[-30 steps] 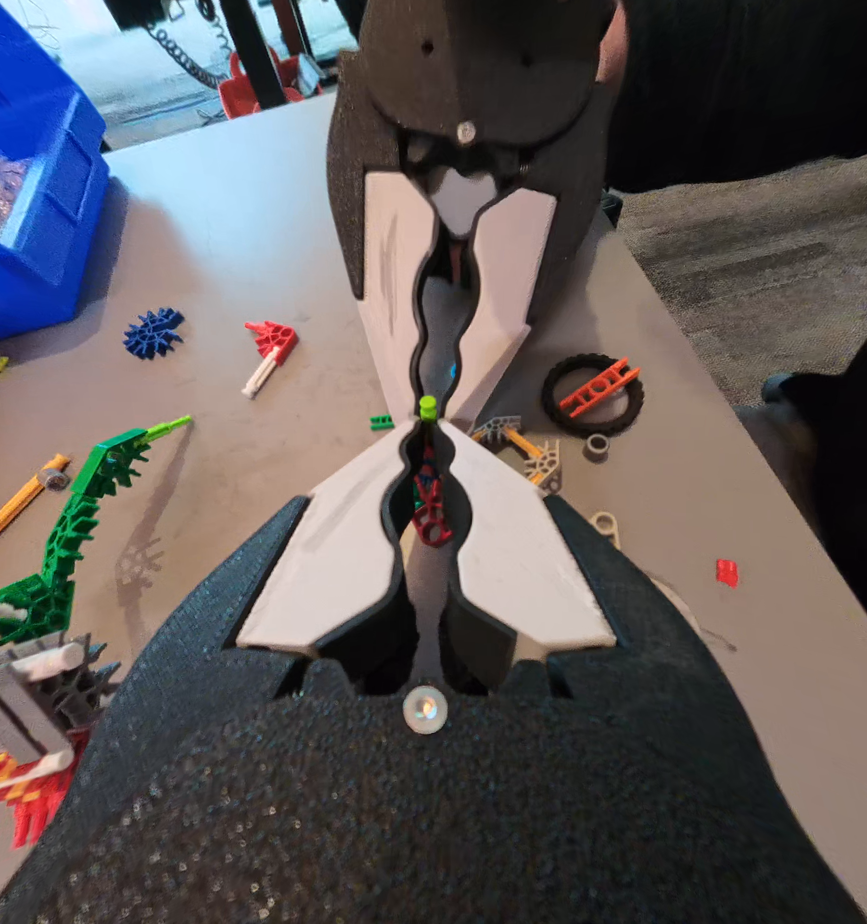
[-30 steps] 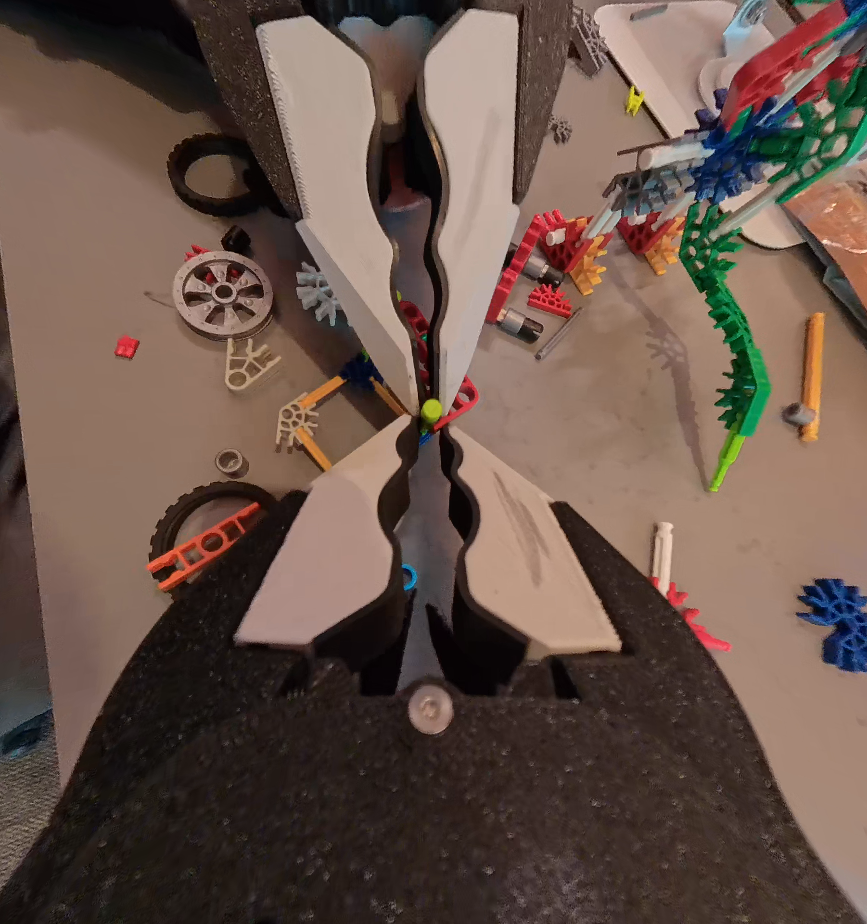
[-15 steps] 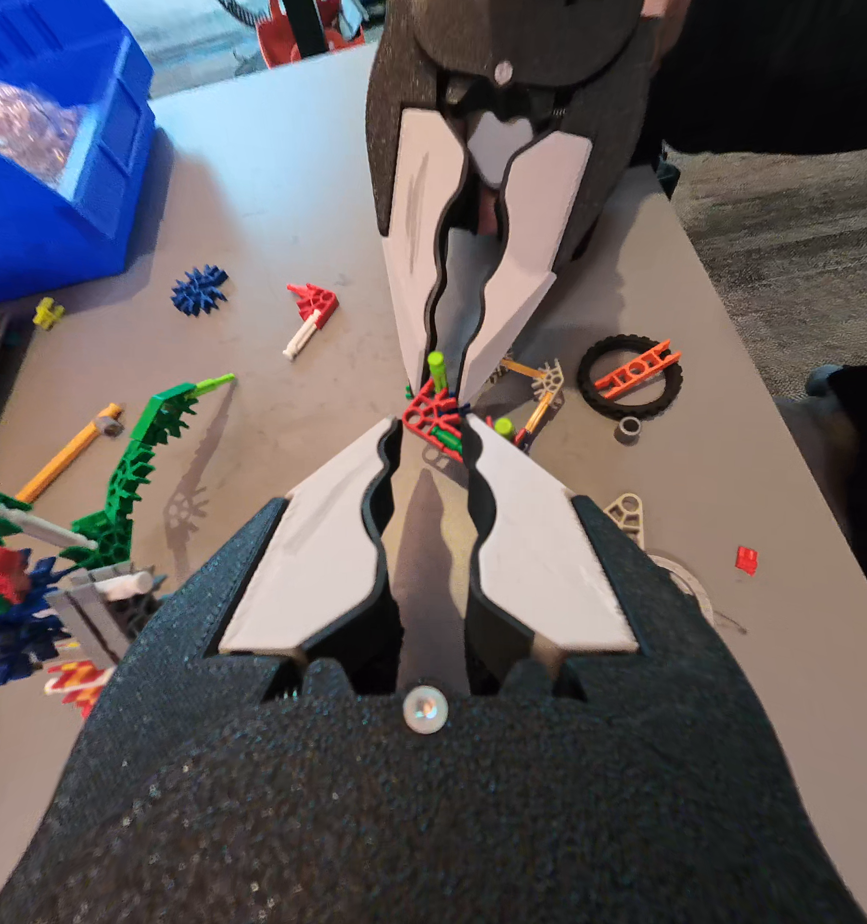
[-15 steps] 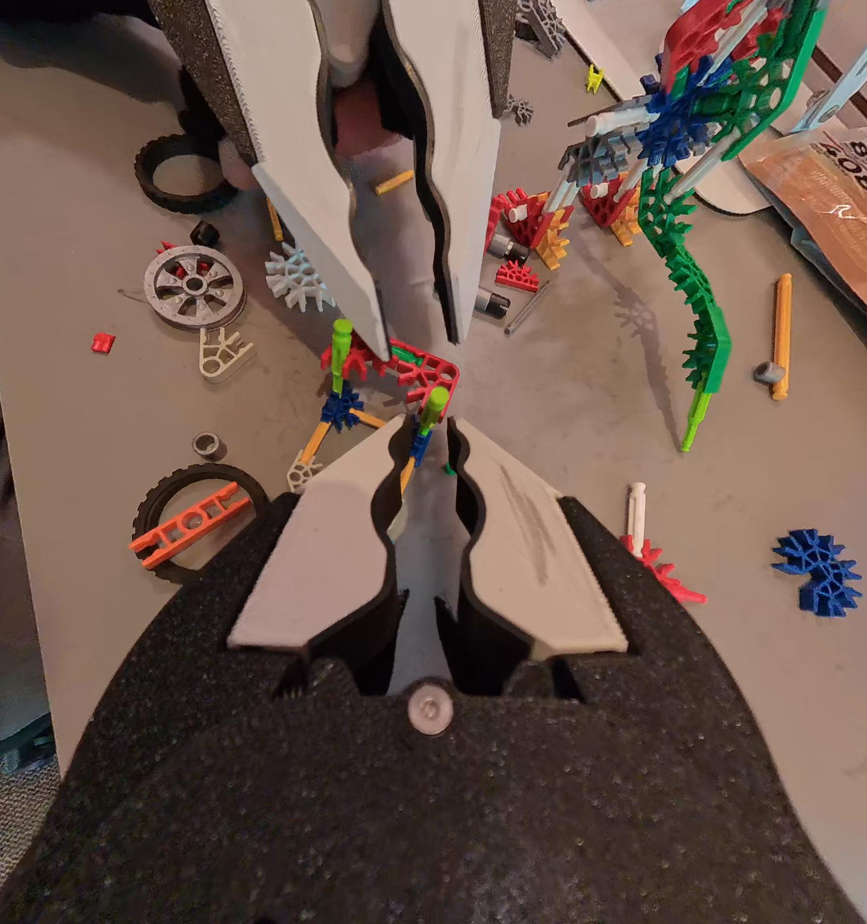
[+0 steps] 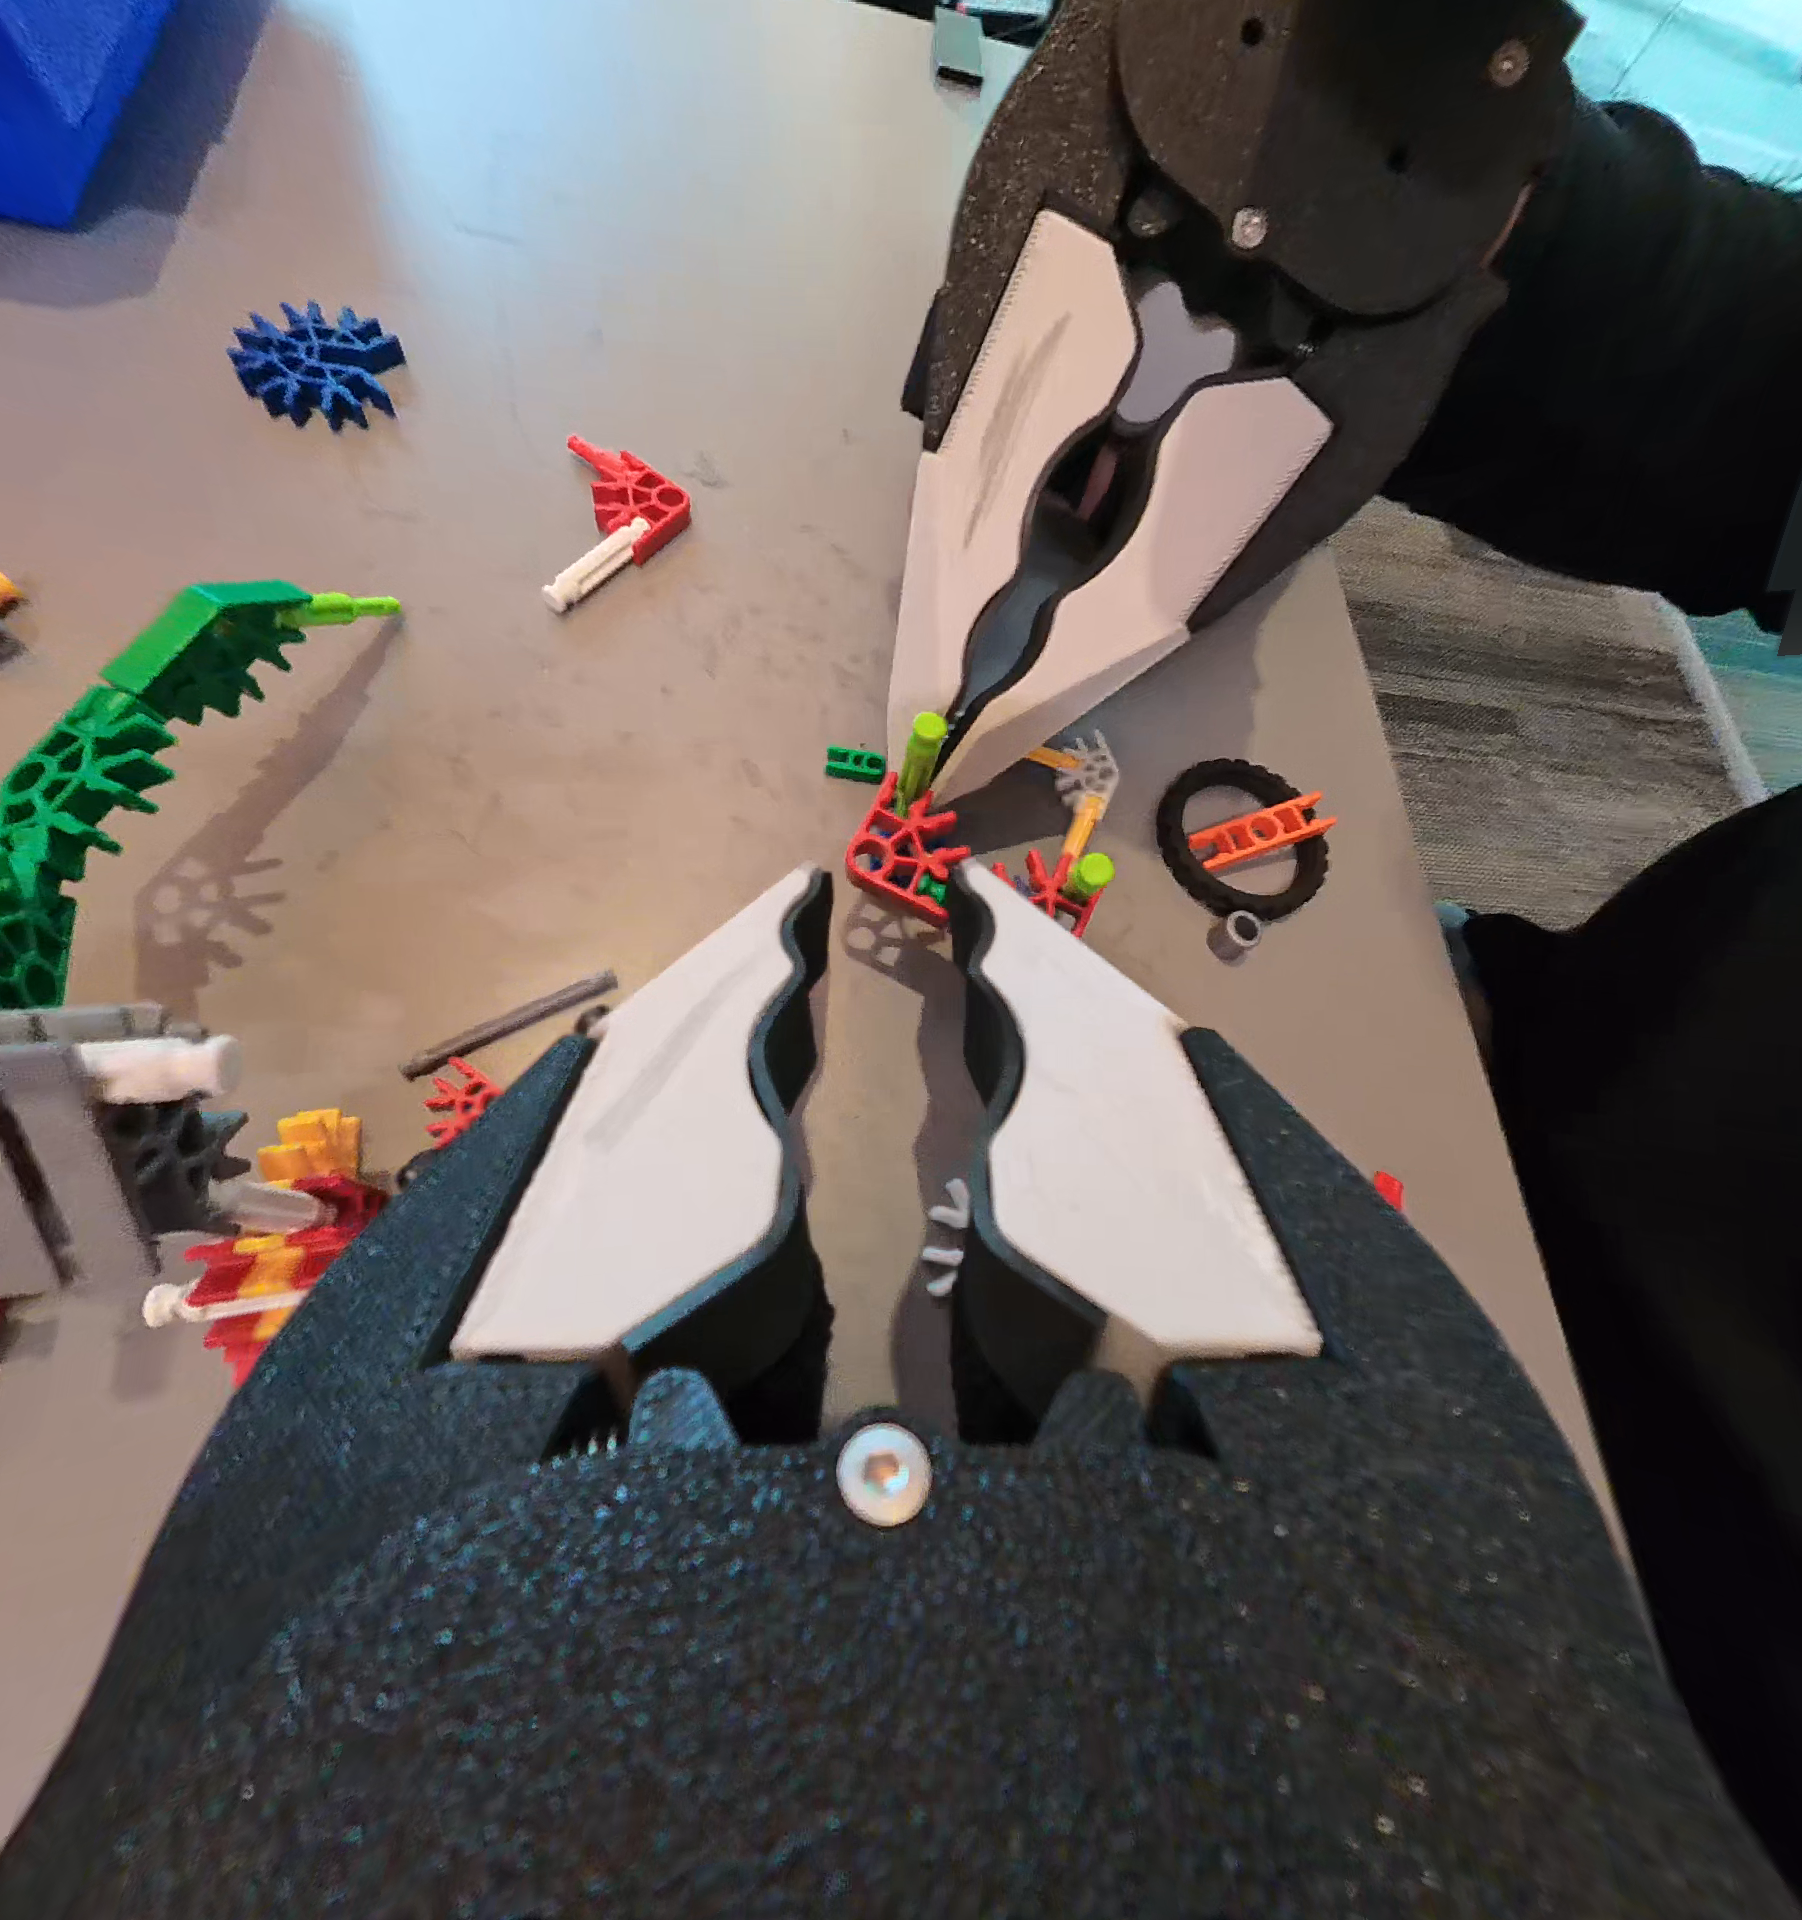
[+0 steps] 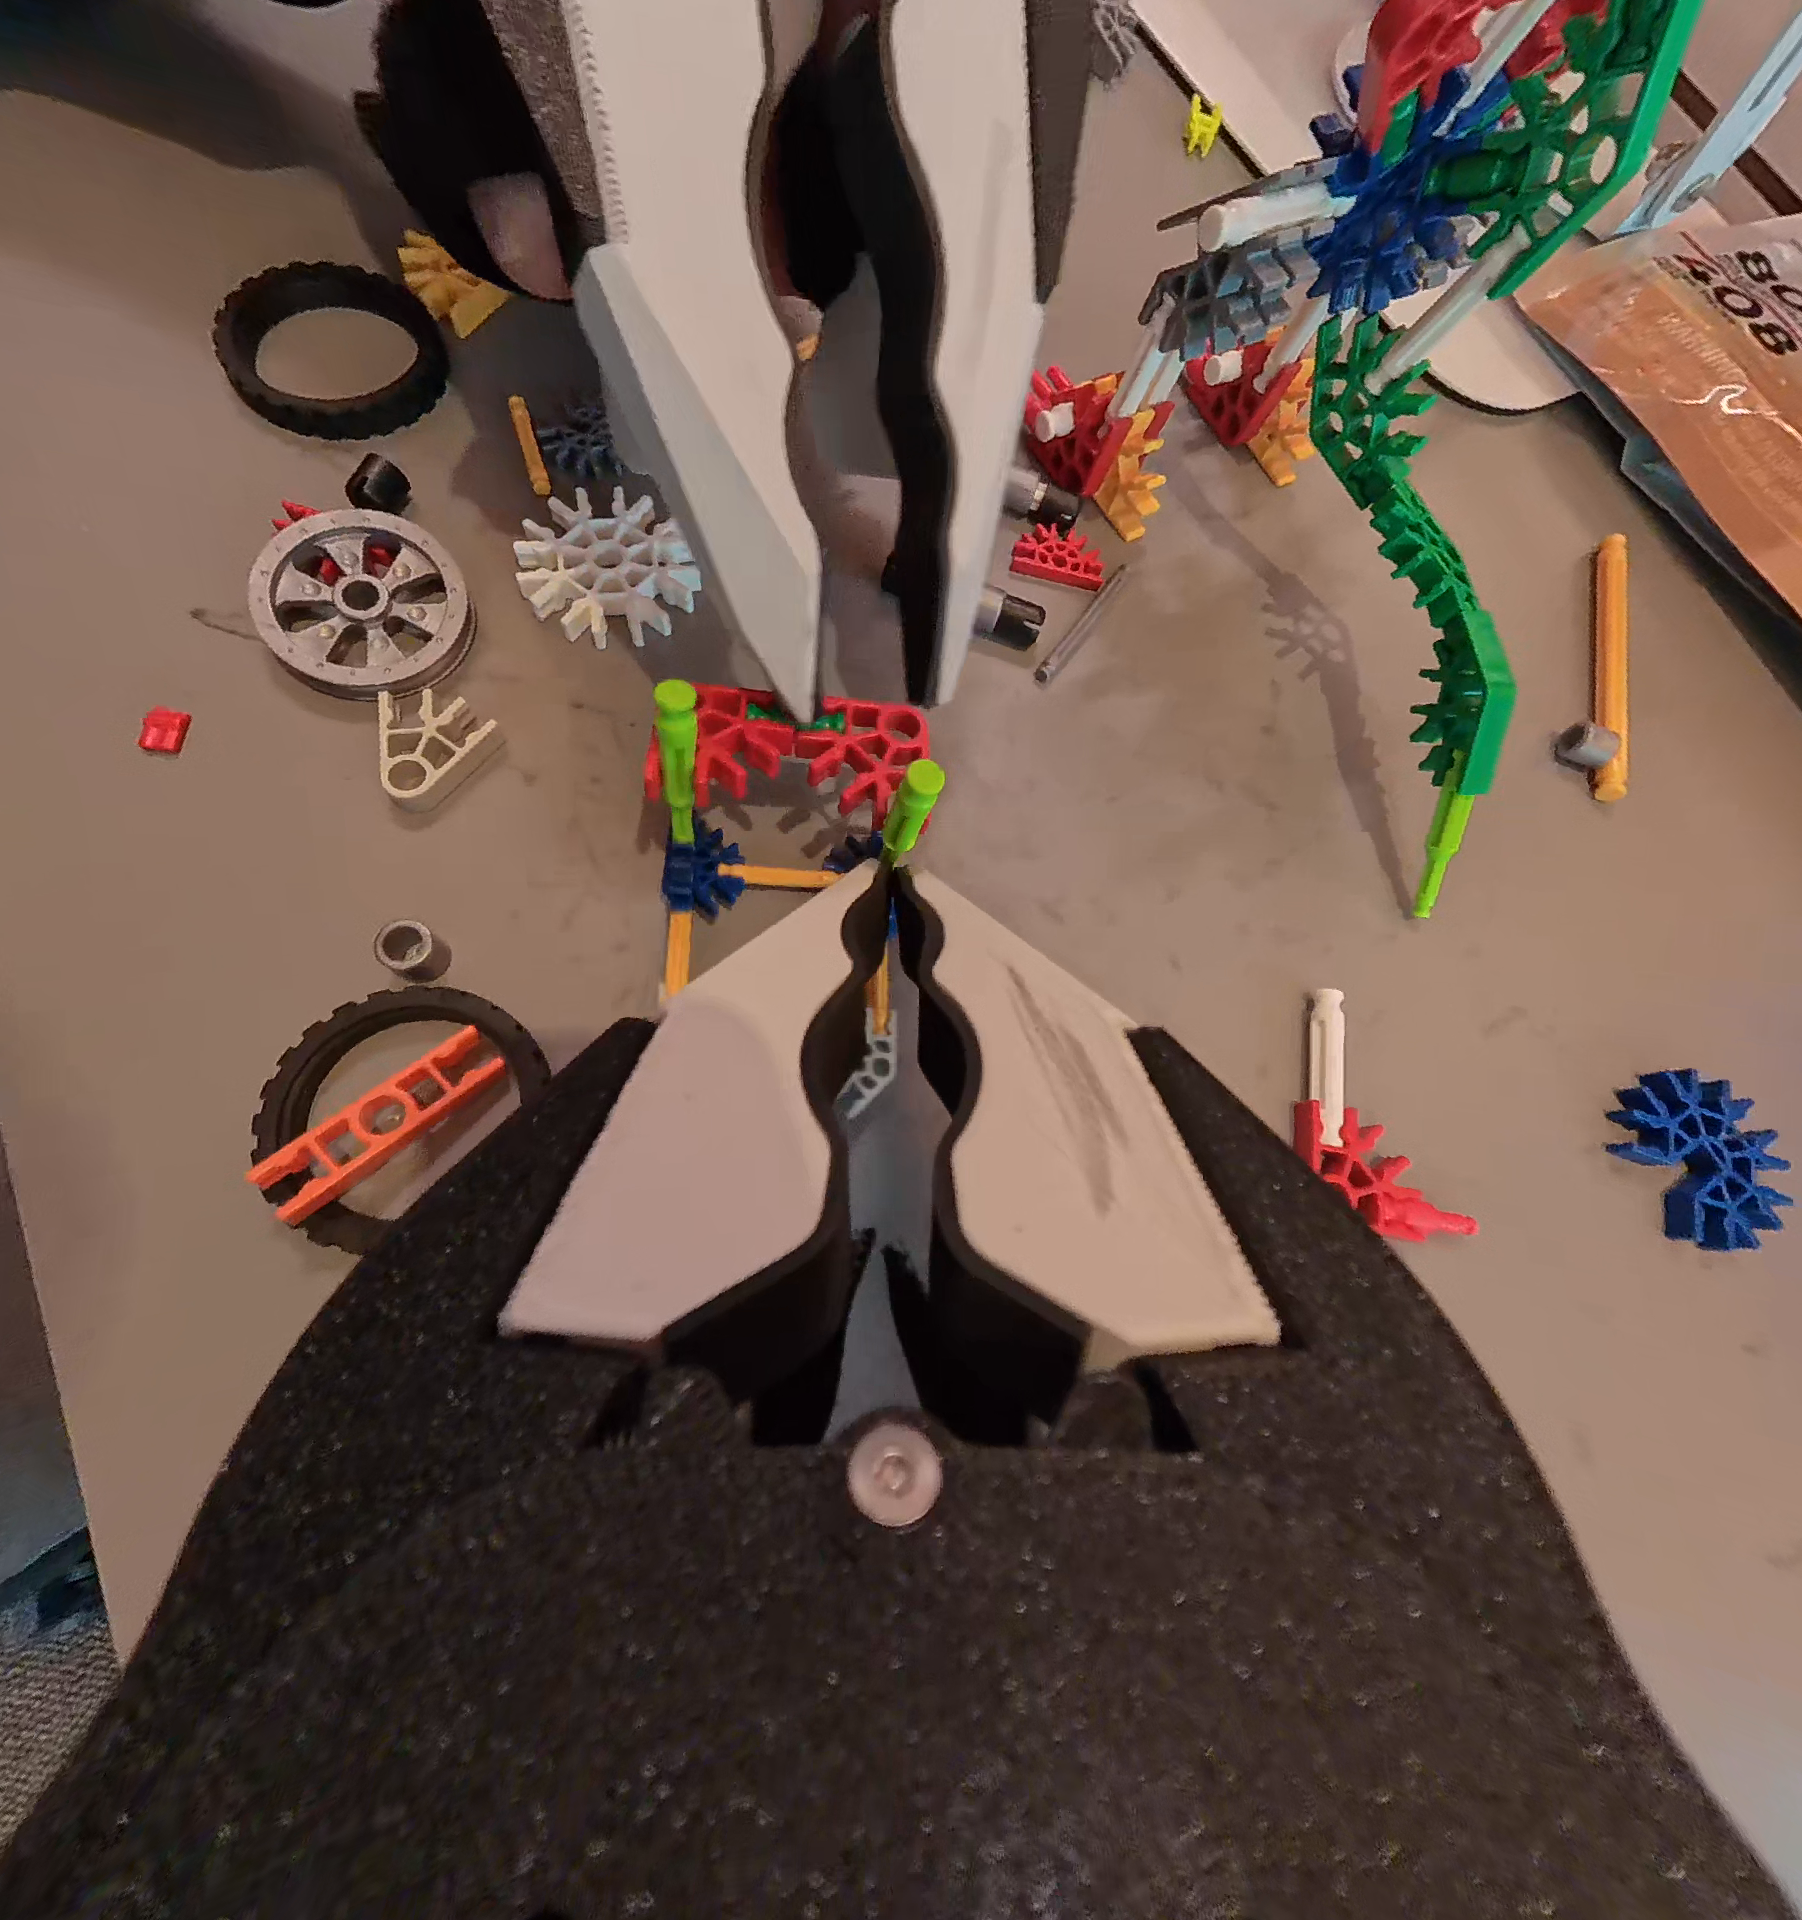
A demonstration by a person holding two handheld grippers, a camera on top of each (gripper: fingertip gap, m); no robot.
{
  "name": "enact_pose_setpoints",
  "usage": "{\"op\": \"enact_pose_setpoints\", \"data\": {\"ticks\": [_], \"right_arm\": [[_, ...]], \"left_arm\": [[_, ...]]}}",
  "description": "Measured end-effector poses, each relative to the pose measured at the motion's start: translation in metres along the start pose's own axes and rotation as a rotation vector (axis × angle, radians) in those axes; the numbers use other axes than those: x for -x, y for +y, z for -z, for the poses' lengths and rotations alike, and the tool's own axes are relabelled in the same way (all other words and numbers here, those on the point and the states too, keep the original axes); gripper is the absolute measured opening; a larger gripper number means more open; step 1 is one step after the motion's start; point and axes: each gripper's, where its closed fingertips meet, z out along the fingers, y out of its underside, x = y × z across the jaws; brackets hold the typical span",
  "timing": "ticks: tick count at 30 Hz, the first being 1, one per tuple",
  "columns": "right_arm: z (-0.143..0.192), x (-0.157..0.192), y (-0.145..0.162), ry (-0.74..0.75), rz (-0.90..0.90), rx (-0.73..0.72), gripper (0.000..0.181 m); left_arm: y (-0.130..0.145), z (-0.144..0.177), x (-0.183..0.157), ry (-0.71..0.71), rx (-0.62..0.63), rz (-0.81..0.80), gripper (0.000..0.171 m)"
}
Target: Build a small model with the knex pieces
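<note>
A small assembly of red connectors (image 5: 897, 852), lime-green rods (image 5: 918, 753), blue connectors and yellow rods stands on the grey table (image 5: 585, 790). My left gripper (image 5: 889, 881) is open, and the near red connector lies just ahead of its tips without being pressed. In the right wrist view the left gripper (image 6: 866, 704) hangs open over the red connectors (image 6: 855, 753). My right gripper (image 6: 889, 878) is shut, with its tips at the foot of the right lime-green rod (image 6: 912, 810). In the left wrist view the right gripper (image 5: 936, 784) sits beside that rod.
A black tyre with an orange piece (image 5: 1245, 836) lies right of the assembly, near the table's right edge. A large green and multicoloured model (image 6: 1416, 520) stands to one side. A grey wheel (image 6: 362, 603), loose connectors, a blue bin (image 5: 24, 104) and an orange packet (image 6: 1728, 416) lie around. The grippers are tip to tip, or close to it.
A second ago both grippers met closed at a lime-green rod. Both then opened, leaving the assembly on the table. Now my right gripper has closed again at a rod's foot; my left stays open.
</note>
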Motion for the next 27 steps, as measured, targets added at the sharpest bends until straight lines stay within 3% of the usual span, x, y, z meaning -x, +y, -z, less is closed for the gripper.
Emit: {"op": "enact_pose_setpoints", "data": {"ticks": [11,20,24,27], "right_arm": [[-0.001,0.003,-0.004,-0.015,0.017,-0.018,0.0],[-0.005,0.003,-0.006,-0.024,0.046,0.004,0.0],[-0.006,0.003,-0.006,-0.033,0.019,-0.005,0.0],[-0.007,0.005,-0.007,-0.042,0.018,-0.008,0.0]], "left_arm": [[0.002,-0.004,-0.003,0.061,-0.003,0.136,0.012],[0.0,-0.003,-0.005,0.032,-0.023,0.125,0.009],[0.004,0.011,-0.006,-0.027,-0.034,0.068,0.029],[0.005,0.012,-0.02,-0.044,-0.043,-0.051,0.056]]}}
